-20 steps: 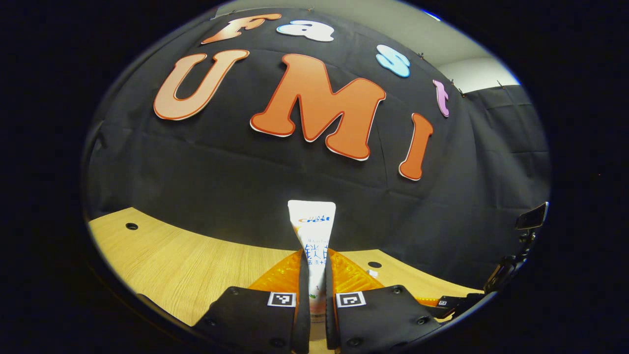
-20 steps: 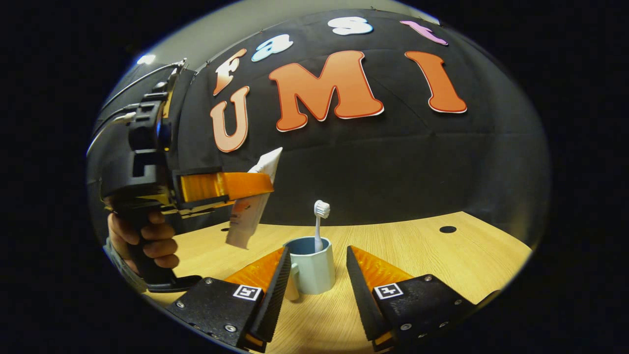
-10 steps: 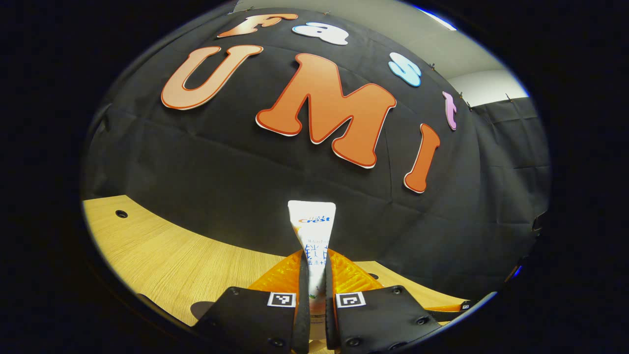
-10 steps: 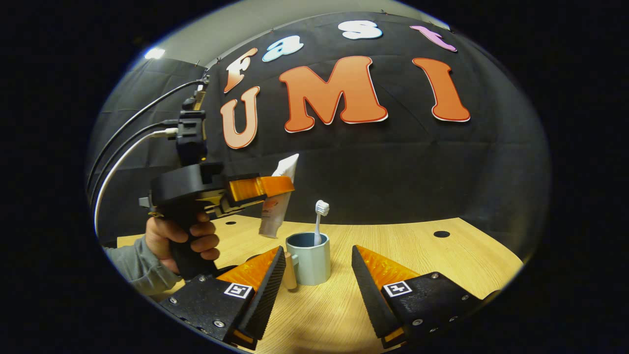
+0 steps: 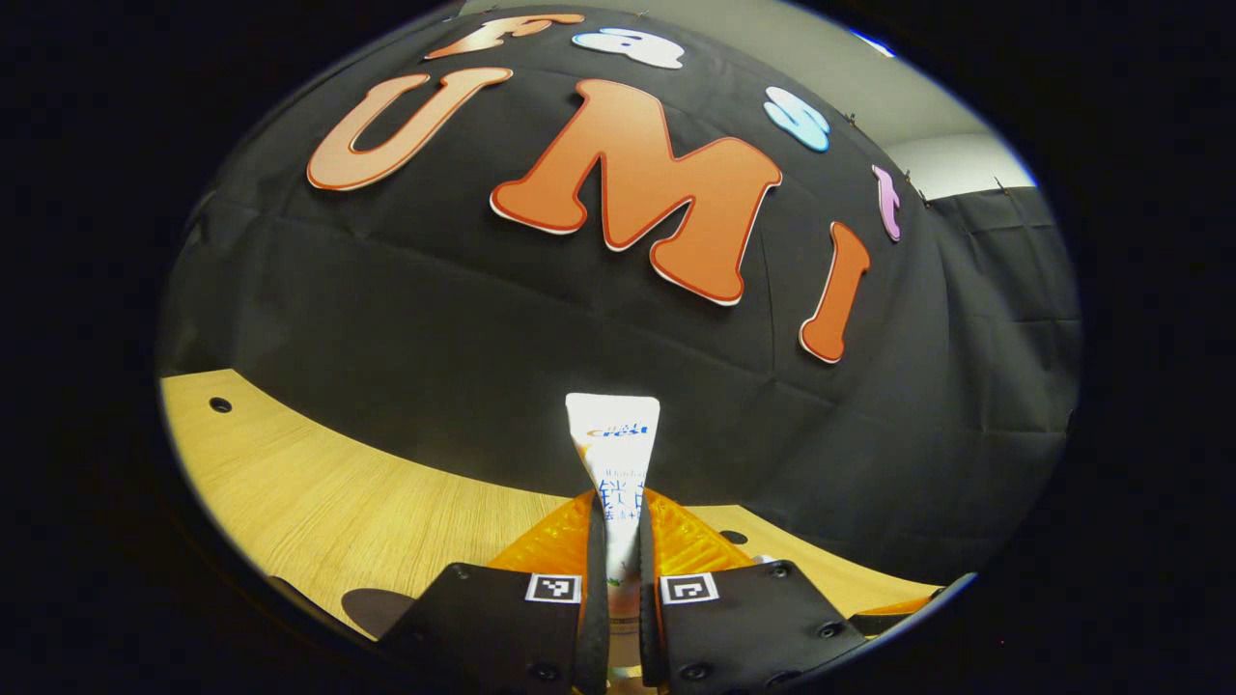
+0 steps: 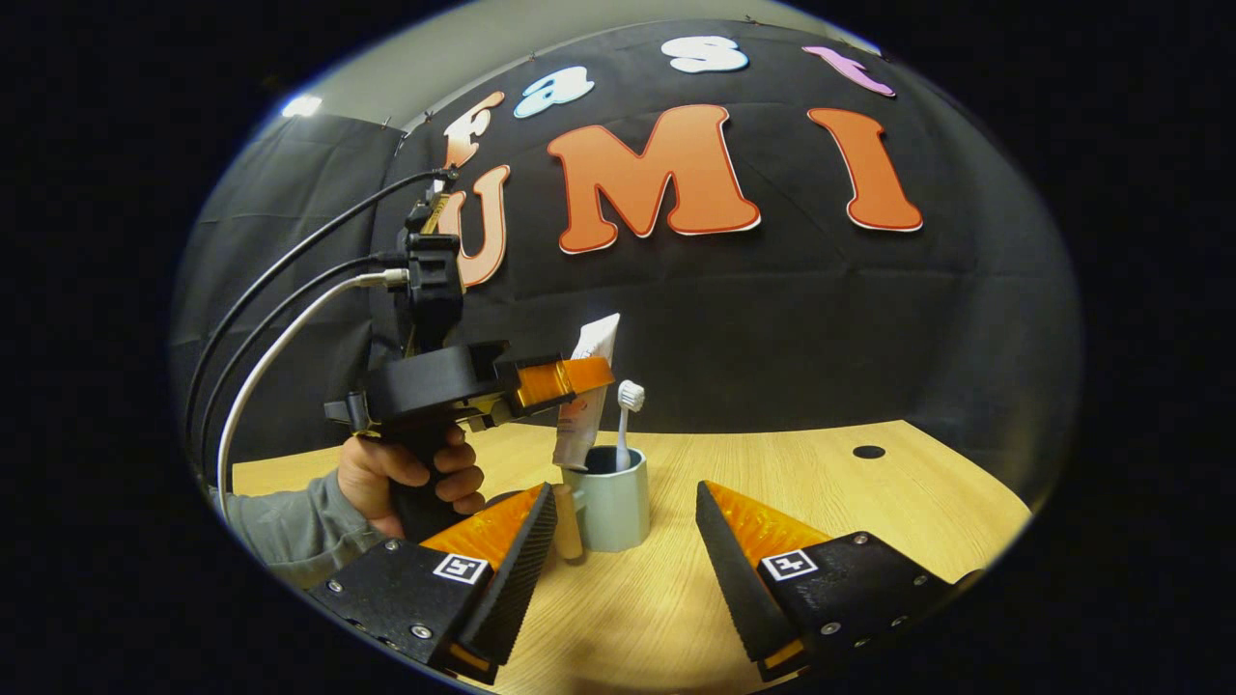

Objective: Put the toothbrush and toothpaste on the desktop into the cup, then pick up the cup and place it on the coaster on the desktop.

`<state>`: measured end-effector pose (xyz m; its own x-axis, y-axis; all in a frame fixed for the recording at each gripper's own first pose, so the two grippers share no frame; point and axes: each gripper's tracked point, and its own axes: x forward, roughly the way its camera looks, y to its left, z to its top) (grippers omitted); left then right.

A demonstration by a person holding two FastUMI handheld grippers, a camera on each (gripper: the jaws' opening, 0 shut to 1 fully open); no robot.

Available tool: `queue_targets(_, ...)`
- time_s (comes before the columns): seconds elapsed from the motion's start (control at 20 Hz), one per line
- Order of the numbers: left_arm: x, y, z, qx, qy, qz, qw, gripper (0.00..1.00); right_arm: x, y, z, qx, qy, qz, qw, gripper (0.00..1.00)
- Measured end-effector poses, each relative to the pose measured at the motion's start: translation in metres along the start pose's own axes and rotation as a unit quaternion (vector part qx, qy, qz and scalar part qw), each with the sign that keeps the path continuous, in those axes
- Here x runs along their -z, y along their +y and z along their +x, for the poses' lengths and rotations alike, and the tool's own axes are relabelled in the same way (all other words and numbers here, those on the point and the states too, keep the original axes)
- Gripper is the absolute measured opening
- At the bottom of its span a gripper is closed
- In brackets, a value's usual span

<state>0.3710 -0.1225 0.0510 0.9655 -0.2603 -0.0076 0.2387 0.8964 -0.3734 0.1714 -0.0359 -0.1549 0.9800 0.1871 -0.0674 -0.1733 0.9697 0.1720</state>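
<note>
A pale blue cup (image 6: 615, 502) with a wooden handle stands on the wooden desktop (image 6: 869, 502), and a white toothbrush (image 6: 628, 415) stands in it, head up. My left gripper (image 5: 618, 521) is shut on a white toothpaste tube (image 5: 614, 454), held upright. In the right gripper view that left gripper (image 6: 579, 375) holds the toothpaste tube (image 6: 586, 401) right above the cup's left rim, its lower end at the opening. My right gripper (image 6: 626, 526) stands open just in front of the cup, a finger on each side.
A hand (image 6: 410, 473) in a grey sleeve grips the left gripper's handle, with cables (image 6: 290, 280) trailing up from it. A dark round coaster edge (image 5: 381, 608) shows at the lower left of the left gripper view. Small holes (image 6: 868, 452) dot the desktop.
The left gripper has carried the toothpaste rightward and down, from beside the cup to its rim. The right gripper has stayed open and almost still in front of the cup.
</note>
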Motion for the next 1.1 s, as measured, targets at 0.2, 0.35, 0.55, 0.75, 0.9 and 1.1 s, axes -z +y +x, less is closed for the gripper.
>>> queue_targets(0.2, 0.01, 0.0, 0.009, -0.001, 0.008, 0.005, 1.0, 0.16, 0.0, -0.005, -0.002, 0.005, 0.002, 0.002, 1.0, 0.88)
queue_targets(0.35, 0.016, 0.001, 0.011, 0.0, 0.01, -0.004, 1.0, 0.16, 0.002, -0.008, -0.002, 0.009, 0.006, -0.002, 1.0, 0.87)
queue_targets(0.55, 0.027, 0.008, 0.009, -0.004, 0.029, 0.0, 1.0, 0.2, 0.003, -0.007, -0.001, 0.01, 0.013, -0.002, 1.0, 0.87)
queue_targets(0.75, 0.036, 0.015, 0.001, -0.004, 0.051, -0.007, 0.999, 0.26, 0.002, -0.002, -0.002, 0.006, 0.013, -0.005, 1.0, 0.88)
queue_targets(0.9, 0.047, 0.018, -0.009, -0.006, 0.072, -0.003, 0.997, 0.31, 0.003, 0.002, -0.001, 0.006, 0.018, -0.008, 1.0, 0.88)
queue_targets(1.1, 0.053, 0.015, -0.018, 0.0, 0.091, 0.017, 0.996, 0.49, 0.004, 0.008, 0.001, 0.002, 0.024, -0.009, 1.0, 0.88)
